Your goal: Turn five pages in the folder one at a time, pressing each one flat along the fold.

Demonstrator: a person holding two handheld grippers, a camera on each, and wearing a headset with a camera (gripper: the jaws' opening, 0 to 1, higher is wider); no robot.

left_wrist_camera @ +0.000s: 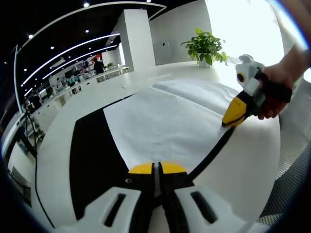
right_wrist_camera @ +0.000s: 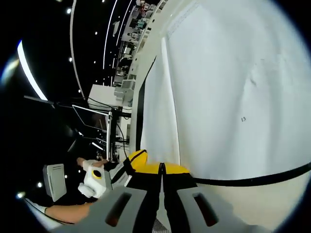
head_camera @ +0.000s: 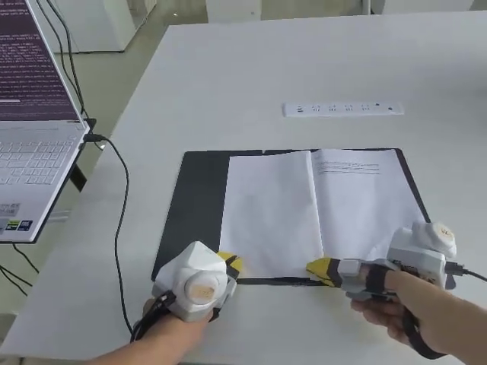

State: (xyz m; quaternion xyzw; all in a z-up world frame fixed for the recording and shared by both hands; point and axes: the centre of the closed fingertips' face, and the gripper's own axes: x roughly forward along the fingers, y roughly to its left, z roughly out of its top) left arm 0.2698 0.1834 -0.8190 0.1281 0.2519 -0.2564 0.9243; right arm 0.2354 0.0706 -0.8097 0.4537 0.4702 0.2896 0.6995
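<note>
While the folder (head_camera: 199, 205) lies open on the table (head_camera: 304, 68), pages (head_camera: 274, 205) flat | left gripper (head_camera: 228, 265): jaws together, folder's near-left page corner | right gripper (head_camera: 318, 268): jaws together, fold's near end | progress: turned-page count indeterminable; no page lifted, pressing judged current.

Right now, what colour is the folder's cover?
Black folder cover, clearest in the head view.

Head view: the laptop (head_camera: 30, 152) at nine o'clock is cropped by the frame's left edge — its screen text too small to read. Printed lines on the right-hand page (head_camera: 365, 205) of the folder (head_camera: 198, 205) are illegible; on the left gripper (head_camera: 230, 265), the jaws sit mostly hidden behind its white housing.
</note>
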